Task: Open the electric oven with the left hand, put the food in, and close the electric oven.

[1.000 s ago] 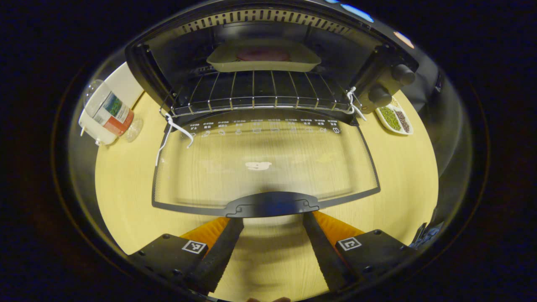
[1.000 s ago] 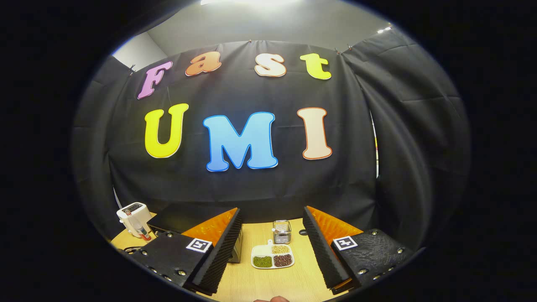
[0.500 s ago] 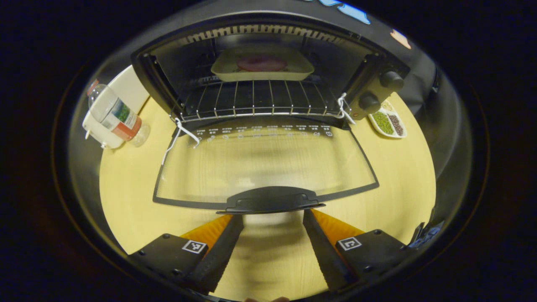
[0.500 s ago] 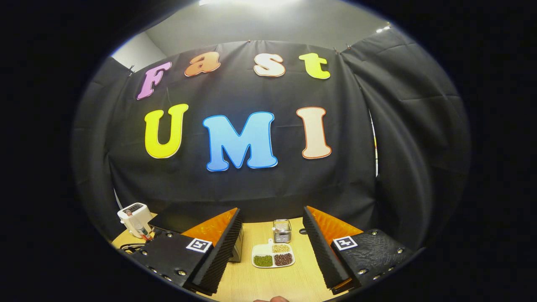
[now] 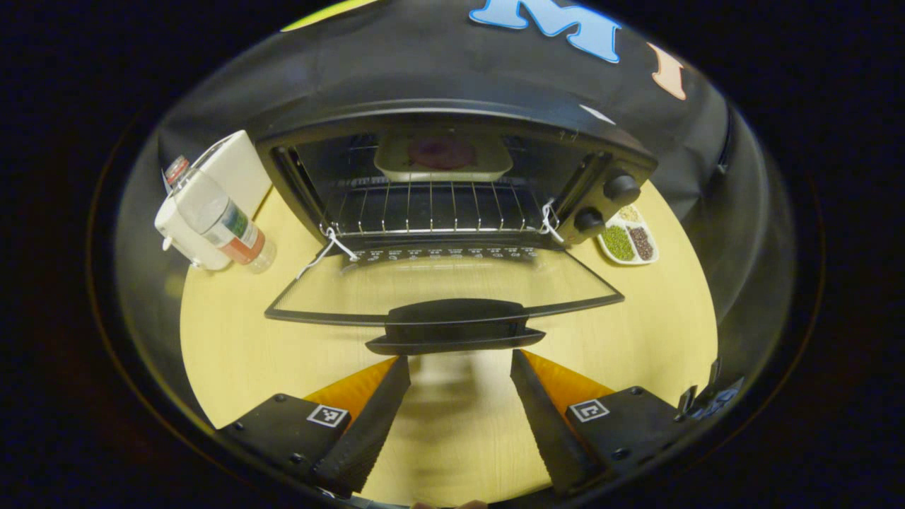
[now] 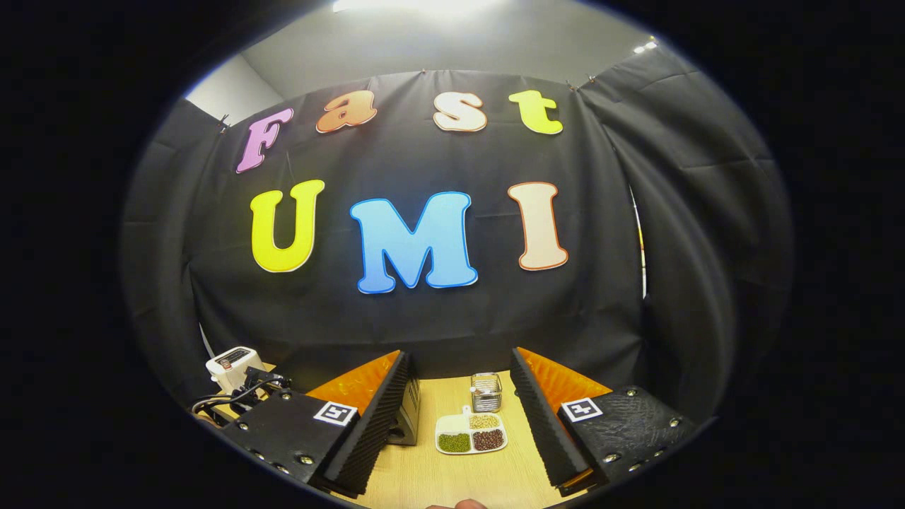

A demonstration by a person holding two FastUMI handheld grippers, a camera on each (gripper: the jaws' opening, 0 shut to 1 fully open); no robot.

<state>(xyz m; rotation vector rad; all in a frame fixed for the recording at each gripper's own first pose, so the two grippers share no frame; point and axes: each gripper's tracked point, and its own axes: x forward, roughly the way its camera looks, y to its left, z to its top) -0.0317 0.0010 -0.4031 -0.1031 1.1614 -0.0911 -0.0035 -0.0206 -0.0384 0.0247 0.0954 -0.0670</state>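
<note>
Closing step: oven door open, food inside.
Left claw (image 5: 459, 367): fingers apart, empty, just short of door handle (image 5: 454, 331); door (image 5: 445, 286) partly lowered; tray (image 5: 443, 157) with food on rack. Right claw (image 6: 459, 399): apart, empty, raised above surface (image 6: 452, 481). Next, judged: lift handle, swing door shut.

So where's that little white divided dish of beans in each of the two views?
Left gripper view: the divided dish of beans sits at right of centre, just past the oven's knobs.
Right gripper view: low centre, between the fingers, in front of a small clear jar.
Shared landmark: the pale wooden table.
</note>
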